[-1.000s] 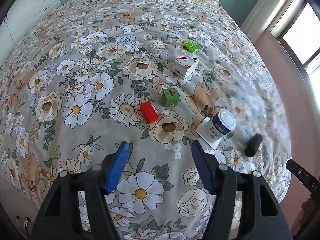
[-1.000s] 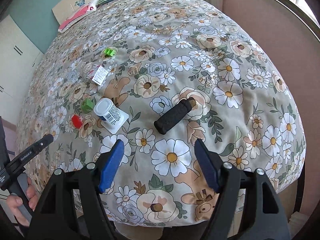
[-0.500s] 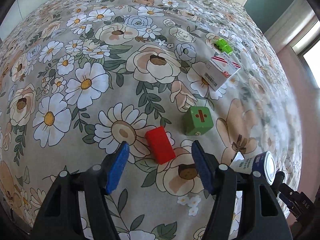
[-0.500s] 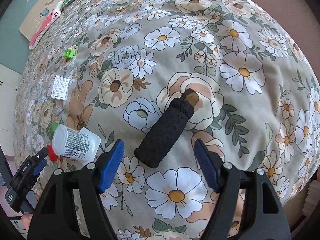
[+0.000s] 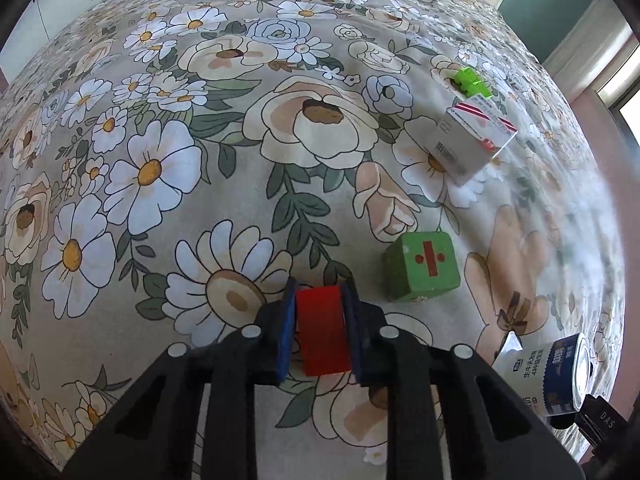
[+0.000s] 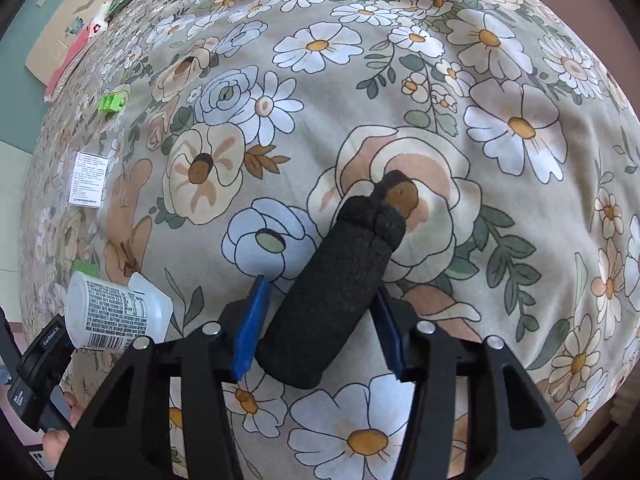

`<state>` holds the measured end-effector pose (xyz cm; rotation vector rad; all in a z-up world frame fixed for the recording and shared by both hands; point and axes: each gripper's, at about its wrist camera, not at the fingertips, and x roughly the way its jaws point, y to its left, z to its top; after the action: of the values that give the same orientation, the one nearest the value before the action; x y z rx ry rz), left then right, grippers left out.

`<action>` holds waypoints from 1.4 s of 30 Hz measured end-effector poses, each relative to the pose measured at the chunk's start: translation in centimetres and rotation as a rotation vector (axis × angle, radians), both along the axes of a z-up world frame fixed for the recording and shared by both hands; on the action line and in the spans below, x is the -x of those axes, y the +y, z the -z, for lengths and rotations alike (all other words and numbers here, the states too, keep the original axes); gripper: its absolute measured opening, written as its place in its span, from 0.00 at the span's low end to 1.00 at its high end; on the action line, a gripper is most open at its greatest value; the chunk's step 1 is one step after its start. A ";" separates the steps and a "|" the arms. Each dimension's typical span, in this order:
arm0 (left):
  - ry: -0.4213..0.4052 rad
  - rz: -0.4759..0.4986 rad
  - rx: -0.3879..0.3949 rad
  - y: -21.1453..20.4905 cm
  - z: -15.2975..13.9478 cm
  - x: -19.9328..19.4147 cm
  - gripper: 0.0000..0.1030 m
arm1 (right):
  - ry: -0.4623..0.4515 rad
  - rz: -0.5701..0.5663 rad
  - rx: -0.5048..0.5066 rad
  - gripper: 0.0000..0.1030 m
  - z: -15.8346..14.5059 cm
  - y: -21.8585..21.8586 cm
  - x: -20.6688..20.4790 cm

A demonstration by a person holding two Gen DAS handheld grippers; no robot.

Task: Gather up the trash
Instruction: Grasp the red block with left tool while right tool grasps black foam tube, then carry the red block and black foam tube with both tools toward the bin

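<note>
Left gripper (image 5: pixel 320 322) clamped on red block (image 5: pixel 323 330) on floral bed (image 5: pixel 160 168); block's long axis ran along fingers. Right gripper (image 6: pixel 320 316) closing around black foam roll (image 6: pixel 332 292); roll lay between jaws, axis tilted up-right, left pad apparently short of contact. "GenRobot.AI" legible on left gripper's body; bottle (image 6: pixel 108 316) print too small to read.

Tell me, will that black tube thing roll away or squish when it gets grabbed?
The black tube looks like rough foam, so it will probably squish a little and not slip. It is round and lies on its side, so a nudge could roll it, though the soft bedspread may slow it. The right hand-held gripper is closing around it, which should stop any rolling.
</note>
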<state>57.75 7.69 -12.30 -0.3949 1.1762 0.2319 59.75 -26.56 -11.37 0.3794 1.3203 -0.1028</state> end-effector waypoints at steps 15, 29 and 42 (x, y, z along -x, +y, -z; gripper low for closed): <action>-0.026 0.041 -0.021 0.3 -2.8 2.7 0.21 | -0.067 -0.087 0.056 0.43 -3.9 0.1 2.7; -0.200 0.074 -0.071 0.1 -14.8 8.8 0.21 | -0.247 -0.193 0.097 0.43 -15.9 3.0 8.0; -0.359 0.107 -0.173 -0.4 -26.2 17.5 0.21 | -0.495 -0.350 0.178 0.43 -30.5 6.7 16.9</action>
<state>40.27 7.28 13.86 -0.2094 0.8140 0.1594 42.88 -19.88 19.11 0.0110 0.8610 0.1591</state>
